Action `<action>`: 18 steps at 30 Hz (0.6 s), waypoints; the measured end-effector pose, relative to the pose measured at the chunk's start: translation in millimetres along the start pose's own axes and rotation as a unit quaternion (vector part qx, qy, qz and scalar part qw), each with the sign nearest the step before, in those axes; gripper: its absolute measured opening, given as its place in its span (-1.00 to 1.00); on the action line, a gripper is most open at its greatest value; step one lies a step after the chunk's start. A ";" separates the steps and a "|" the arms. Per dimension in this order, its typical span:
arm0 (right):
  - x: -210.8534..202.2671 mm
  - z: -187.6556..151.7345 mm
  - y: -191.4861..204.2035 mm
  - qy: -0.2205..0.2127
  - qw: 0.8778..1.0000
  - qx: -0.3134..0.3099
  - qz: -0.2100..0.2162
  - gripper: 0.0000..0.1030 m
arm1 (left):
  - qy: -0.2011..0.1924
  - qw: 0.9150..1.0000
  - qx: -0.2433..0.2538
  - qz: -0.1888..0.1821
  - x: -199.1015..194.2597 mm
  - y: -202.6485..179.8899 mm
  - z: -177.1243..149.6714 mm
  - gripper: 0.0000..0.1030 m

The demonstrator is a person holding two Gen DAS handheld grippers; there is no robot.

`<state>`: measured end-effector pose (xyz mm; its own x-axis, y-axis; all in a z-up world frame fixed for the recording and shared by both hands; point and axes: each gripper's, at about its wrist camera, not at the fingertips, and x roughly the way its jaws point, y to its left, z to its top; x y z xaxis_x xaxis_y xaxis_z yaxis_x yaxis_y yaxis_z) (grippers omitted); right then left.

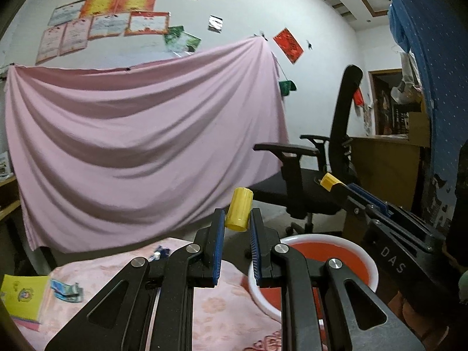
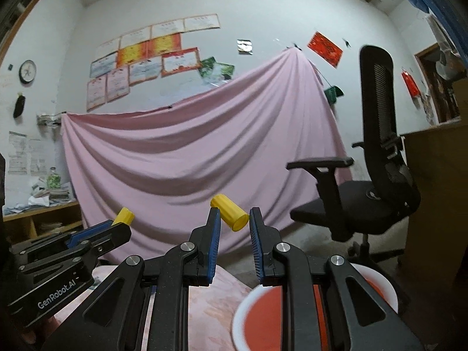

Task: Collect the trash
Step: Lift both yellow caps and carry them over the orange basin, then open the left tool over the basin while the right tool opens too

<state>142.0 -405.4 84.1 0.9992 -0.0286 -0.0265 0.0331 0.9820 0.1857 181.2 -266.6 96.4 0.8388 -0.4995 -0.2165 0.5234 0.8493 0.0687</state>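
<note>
My left gripper (image 1: 237, 219) clamps a yellow cylinder (image 1: 239, 212); right gripper (image 2: 234, 219) clamps another yellow cylinder (image 2: 230, 211). "DAS" (image 1: 392, 259) reads only in left view, "GenRobot.AI" (image 2: 57, 293) only in right view.

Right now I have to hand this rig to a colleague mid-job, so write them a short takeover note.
Left gripper: shut on a yellow cylinder, raised.
Right gripper: shut on a second yellow cylinder, raised too.
The red basin with a white rim sits below both; what is inside it cannot be told.
Left: release both into the basin, then fetch the blue wrappers on the pink cloth.
</note>
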 end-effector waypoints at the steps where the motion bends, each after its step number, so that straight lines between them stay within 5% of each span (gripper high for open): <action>1: 0.4 -1.0 -3.5 0.003 1.000 0.002 -0.004 -0.64 | 0.004 1.000 -0.001 -0.004 3.6 -3.1 -0.3 -0.73; 18: 12.8 -13.8 -42.5 0.059 0.997 0.028 -0.045 -0.64 | 0.104 0.991 -0.043 -0.074 66.0 -22.4 -9.1 -0.73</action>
<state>153.1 -444.8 62.3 0.9829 -0.0909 -0.1600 0.1268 0.9647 0.2309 223.5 -317.0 71.7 0.6999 -0.5817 -0.4144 0.6167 0.7849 -0.0601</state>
